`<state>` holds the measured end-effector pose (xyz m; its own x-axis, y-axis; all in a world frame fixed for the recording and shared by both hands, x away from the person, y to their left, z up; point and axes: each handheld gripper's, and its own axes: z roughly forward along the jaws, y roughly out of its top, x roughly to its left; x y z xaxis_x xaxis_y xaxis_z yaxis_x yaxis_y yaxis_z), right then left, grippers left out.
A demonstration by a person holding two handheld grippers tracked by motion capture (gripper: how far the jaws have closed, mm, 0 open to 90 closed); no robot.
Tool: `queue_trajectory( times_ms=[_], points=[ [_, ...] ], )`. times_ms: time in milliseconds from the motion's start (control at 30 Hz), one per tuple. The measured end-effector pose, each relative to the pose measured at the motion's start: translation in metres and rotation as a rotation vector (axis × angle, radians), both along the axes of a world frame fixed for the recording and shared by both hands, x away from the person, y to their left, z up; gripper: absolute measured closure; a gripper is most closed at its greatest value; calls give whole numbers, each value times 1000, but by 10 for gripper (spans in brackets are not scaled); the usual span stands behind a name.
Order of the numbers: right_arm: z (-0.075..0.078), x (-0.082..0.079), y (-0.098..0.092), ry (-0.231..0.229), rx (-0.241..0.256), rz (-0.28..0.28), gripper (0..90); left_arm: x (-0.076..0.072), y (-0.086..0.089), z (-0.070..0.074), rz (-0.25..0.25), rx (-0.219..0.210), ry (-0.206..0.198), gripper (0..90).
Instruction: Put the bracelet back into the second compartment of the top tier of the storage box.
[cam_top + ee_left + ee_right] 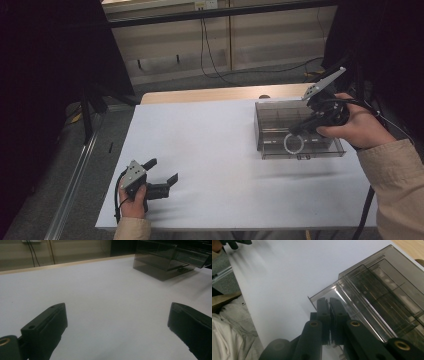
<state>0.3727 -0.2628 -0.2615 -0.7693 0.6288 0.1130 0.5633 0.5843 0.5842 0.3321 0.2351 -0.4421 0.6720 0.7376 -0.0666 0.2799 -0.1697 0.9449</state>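
Fingers, right gripper [329,315]: the 2 black jaws are pressed together, pinching the near edge of the clear lid [332,293] of the smoky plastic box [280,125]; from above, this gripper [300,127] reaches over the box's near right part.
Fingers, left gripper [117,322]: the 2 jaws stand wide apart with nothing between them, bare white table [105,290] showing in the gap.
Box: sits on the table's far right part, divided into compartments; a white ring [294,143] lies in a compartment along the box's near side.
Lid: tilted, its gripped edge raised off the box's near rim.
Right hand [352,125]: just right of the box, wrapped around its gripper.
Left hand [134,197]: well left of the box, at the table's near edge, holding the left gripper [162,172] low over the surface, jaws pointing toward the box.
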Motion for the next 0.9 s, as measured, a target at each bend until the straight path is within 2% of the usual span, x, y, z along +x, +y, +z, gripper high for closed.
queue_trajectory(
  times_ms=[433, 600, 900],
  points=[
    [-1, 7, -9, 1, -26, -30, 880, 0, 0, 0, 0, 1, -1, 27],
    [-4, 9, -13, 3, -36, -49, 880, 0, 0, 0, 1, 2, -1, 27],
    [-14, 12, -13, 9, -48, -50, 880, 0, 1, 0, 1, 0, -1, 27]
  ],
)
